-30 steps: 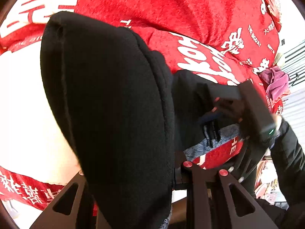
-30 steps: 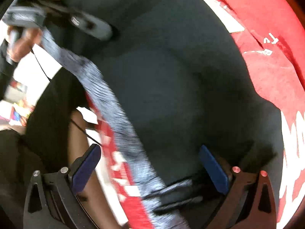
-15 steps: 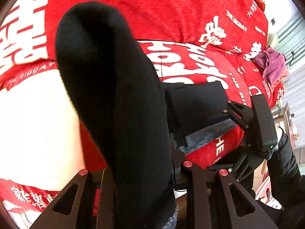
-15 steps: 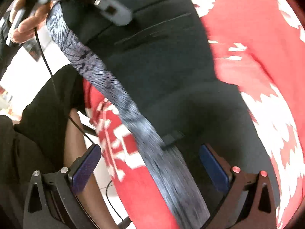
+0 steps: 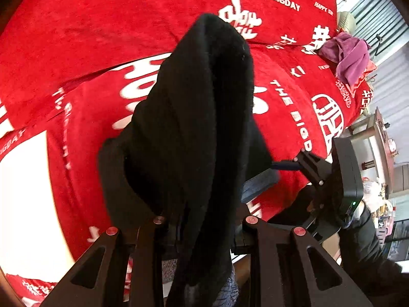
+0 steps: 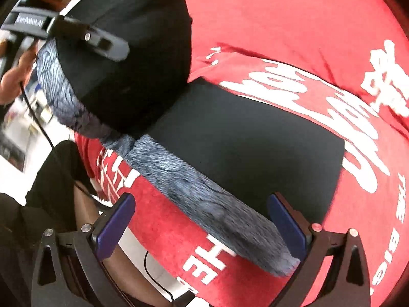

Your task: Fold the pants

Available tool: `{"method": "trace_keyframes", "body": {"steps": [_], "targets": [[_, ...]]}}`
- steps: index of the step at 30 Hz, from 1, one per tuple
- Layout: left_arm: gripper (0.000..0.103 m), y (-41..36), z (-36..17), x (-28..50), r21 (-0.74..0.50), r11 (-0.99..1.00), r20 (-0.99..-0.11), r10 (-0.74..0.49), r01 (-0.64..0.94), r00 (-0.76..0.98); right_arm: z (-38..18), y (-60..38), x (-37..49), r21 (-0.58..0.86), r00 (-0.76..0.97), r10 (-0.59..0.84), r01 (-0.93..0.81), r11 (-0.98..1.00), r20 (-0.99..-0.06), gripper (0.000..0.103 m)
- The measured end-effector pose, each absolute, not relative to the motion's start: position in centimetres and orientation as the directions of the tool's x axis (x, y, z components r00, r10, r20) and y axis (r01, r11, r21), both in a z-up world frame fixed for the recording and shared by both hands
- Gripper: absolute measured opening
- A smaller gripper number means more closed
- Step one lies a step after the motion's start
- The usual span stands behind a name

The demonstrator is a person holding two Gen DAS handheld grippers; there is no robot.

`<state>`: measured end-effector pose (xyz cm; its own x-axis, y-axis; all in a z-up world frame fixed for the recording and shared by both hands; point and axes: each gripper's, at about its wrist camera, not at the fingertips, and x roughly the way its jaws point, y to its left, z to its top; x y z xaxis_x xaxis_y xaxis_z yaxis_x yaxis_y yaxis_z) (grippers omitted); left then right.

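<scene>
Step in hand: mid-fold. Left tool (image 5: 202,232) pinched shut on pants (image 5: 194,133), bunch hanging over red bed cover (image 5: 76,38). Right tool (image 6: 202,227) stood wide open, gripping nothing, above flat half near waistband (image 6: 204,194). Next move probably needed: lay bunch squarely over flat half, then release.

Black pants (image 6: 242,140) with a grey-blue waistband lie partly flat, one end lifted and bunched.
</scene>
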<state>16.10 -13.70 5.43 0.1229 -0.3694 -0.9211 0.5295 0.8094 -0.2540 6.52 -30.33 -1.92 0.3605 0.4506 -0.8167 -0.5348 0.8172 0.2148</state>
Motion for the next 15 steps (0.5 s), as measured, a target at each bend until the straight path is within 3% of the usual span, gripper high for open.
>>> {"method": "trace_keyframes", "body": {"steps": [4,11,13,15], "targets": [[0.027,-18.3,4.6,16.5,-0.264,0.809,-0.926,-0.365,0.525,0.097,-2.2,-33.3,5.7,0.257,0.391,0.467,-0.481,0.838,-0.793,0.103],[0.028,-25.0,-4.8,18.2,-0.118,0.862,-0.988,-0.152,0.493,0.028,-3.7,-37.0,5.0,0.298,0.414,0.447,-0.375,0.878,-0.793,0.103],[0.039,-26.0,-6.2,17.9,-0.091,0.864,-0.991,-0.127,0.495,0.04,-4.3,-37.7,4.9,0.307,0.412,0.436,-0.344,0.888,-0.8,0.103],[0.078,-27.0,-5.9,17.4,-0.119,0.85,-0.986,-0.163,0.514,0.041,-4.8,-38.2,4.7,0.305,0.411,0.42,-0.318,0.898,-0.809,0.103]]}}
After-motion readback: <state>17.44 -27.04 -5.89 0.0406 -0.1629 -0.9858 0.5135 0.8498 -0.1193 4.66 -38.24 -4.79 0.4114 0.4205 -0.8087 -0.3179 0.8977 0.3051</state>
